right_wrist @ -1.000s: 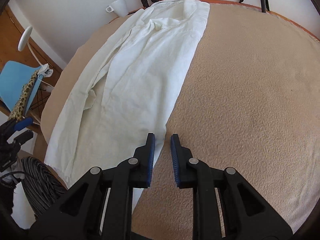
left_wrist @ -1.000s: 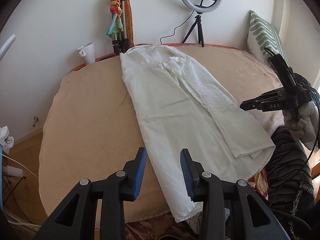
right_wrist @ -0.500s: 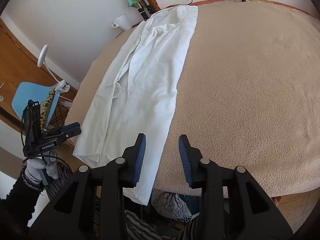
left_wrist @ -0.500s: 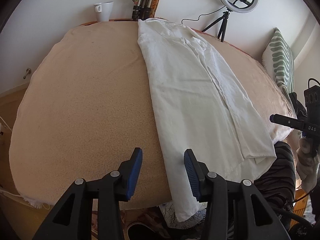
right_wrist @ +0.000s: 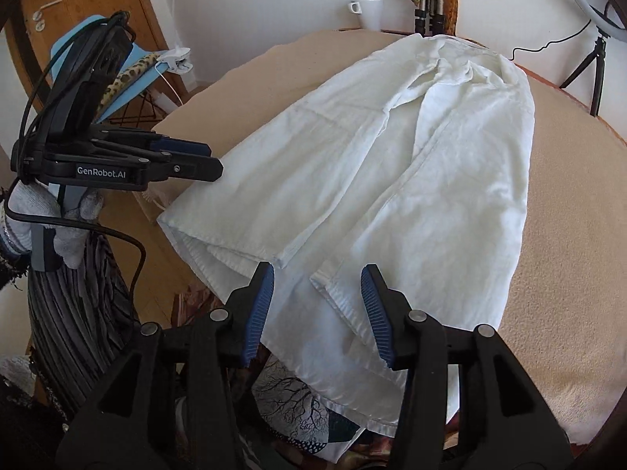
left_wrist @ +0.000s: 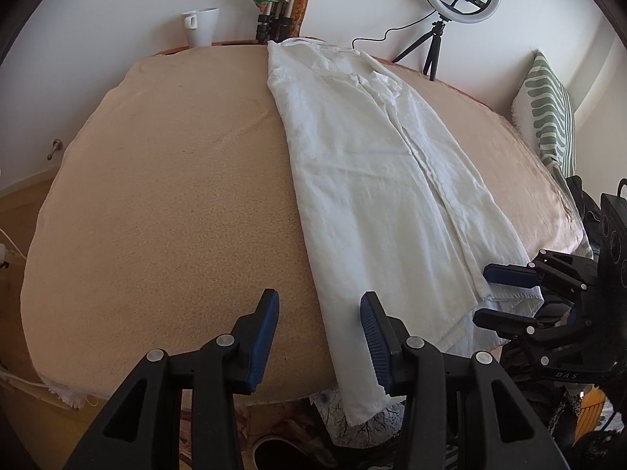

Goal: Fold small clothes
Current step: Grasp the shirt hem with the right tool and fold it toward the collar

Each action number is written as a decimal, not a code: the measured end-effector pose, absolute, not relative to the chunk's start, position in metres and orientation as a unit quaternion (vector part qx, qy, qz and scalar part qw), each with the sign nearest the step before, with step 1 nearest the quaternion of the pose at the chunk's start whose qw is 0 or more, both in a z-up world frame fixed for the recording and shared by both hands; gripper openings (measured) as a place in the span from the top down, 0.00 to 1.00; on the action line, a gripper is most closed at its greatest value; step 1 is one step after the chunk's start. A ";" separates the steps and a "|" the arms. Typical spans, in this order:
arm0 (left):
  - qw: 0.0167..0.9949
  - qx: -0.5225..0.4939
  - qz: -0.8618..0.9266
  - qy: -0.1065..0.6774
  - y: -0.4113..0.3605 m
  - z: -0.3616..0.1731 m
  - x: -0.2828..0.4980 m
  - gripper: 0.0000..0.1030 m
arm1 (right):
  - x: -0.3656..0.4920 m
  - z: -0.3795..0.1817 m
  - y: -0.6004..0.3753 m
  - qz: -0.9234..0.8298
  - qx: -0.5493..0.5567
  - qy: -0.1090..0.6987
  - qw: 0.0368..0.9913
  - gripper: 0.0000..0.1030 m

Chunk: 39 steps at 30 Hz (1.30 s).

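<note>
**Left wrist view: hem hangs at the near edge**

Left gripper (left_wrist: pixel 319 323), jaws parted and empty, hovers beside the long white linen shirt's (left_wrist: pixel 376 180) left edge. The shirt runs near-to-far across the beige cloth-covered table (left_wrist: pixel 176 196). Right gripper (right_wrist: pixel 317 293), jaws just opened, empty, straddles the near hem; the hem's lowest part is hidden.

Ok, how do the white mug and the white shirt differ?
The white mug stands upright at the table's far edge by the wall; the white shirt lies flat down the beige cover. The mug is small and rigid; the shirt is long, creased, its hem hanging over the near edge. Both are white.
</note>
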<state>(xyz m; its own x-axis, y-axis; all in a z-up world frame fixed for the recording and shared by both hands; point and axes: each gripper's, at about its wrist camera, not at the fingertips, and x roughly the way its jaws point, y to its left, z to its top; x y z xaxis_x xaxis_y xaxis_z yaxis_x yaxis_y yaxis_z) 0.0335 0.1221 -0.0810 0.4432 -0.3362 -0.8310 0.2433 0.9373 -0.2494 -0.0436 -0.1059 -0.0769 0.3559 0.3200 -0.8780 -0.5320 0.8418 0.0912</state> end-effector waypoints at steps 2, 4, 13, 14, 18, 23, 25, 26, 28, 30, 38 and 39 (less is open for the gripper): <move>0.849 -0.047 -0.171 0.498 0.123 -0.081 0.033 0.57 | -0.045 -0.078 -0.105 0.258 -0.128 0.498 0.818 0.55; 0.849 -0.048 -0.171 0.497 0.124 -0.081 0.033 0.57 | -0.044 -0.077 -0.105 0.256 -0.134 0.500 0.817 0.78; 0.851 -0.049 -0.163 0.496 0.124 -0.081 0.038 0.57 | -0.030 -0.061 -0.120 0.294 -0.036 0.517 0.803 0.95; 0.851 -0.050 -0.162 0.496 0.125 -0.081 0.039 0.57 | -0.030 -0.068 -0.120 0.292 -0.041 0.525 0.798 0.95; 0.850 -0.056 -0.163 0.498 0.126 -0.081 0.041 0.57 | -0.035 -0.077 -0.118 0.292 -0.067 0.536 0.789 0.93; 0.841 -0.062 -0.177 0.508 0.124 -0.085 0.040 0.54 | -0.047 -0.054 -0.140 0.310 -0.014 0.535 0.786 0.83; 0.837 -0.064 -0.181 0.513 0.123 -0.088 0.040 0.54 | -0.050 -0.043 -0.164 0.273 0.014 0.519 0.810 0.70; 0.834 -0.068 -0.185 0.516 0.123 -0.089 0.041 0.54 | -0.049 -0.040 -0.179 0.245 0.030 0.516 0.820 0.67; 0.826 -0.076 -0.193 0.524 0.121 -0.093 0.041 0.54 | -0.043 -0.041 -0.207 0.203 0.073 0.527 0.822 0.64; 0.824 -0.081 -0.197 0.526 0.121 -0.094 0.041 0.54 | -0.038 -0.051 -0.227 0.193 0.121 0.547 0.806 0.64; 0.792 -0.154 -0.217 0.549 0.130 -0.098 0.045 0.57 | -0.037 -0.084 -0.237 0.227 0.234 0.586 0.742 0.64; 0.788 -0.160 -0.218 0.553 0.130 -0.099 0.045 0.57 | -0.037 -0.088 -0.236 0.228 0.236 0.589 0.738 0.65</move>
<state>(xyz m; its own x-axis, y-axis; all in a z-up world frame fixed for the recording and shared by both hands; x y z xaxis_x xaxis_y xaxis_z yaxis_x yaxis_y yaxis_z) 0.0455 0.1301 -0.0987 0.2939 -0.5202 -0.8019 0.1664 0.8540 -0.4930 -0.0375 -0.2356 -0.0880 0.2014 0.6151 -0.7623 -0.0596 0.7845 0.6172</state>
